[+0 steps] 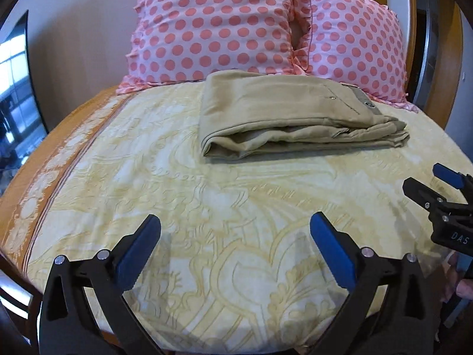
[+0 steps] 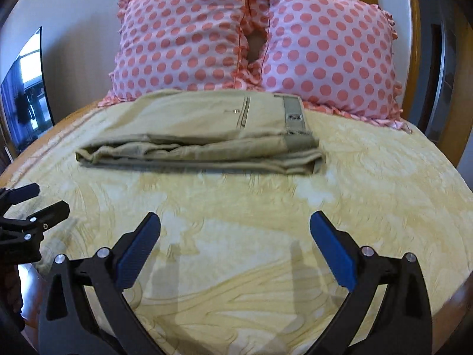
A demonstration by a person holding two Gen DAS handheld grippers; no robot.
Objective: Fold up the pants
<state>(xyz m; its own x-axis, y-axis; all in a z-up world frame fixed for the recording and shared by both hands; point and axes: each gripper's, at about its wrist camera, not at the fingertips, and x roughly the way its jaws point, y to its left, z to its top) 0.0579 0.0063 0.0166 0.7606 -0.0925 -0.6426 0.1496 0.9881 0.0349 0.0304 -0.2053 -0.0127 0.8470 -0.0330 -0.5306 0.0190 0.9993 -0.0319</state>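
Observation:
Khaki pants [image 1: 289, 115] lie folded in a flat stack on the bed, waistband to the right, just in front of the pillows; they also show in the right wrist view [image 2: 201, 130]. My left gripper [image 1: 235, 224] is open and empty, held above the bedspread well short of the pants. My right gripper [image 2: 235, 224] is open and empty too, also short of the pants. The right gripper shows at the right edge of the left wrist view [image 1: 425, 183], and the left gripper at the left edge of the right wrist view [image 2: 44, 199].
Two pink pillows with coral dots [image 1: 212, 26] [image 2: 331, 56] stand against the wall behind the pants. The bed has a yellow patterned bedspread [image 1: 207, 207] with an orange border at left [image 1: 38, 177]. A wooden frame [image 2: 414, 44] rises at right.

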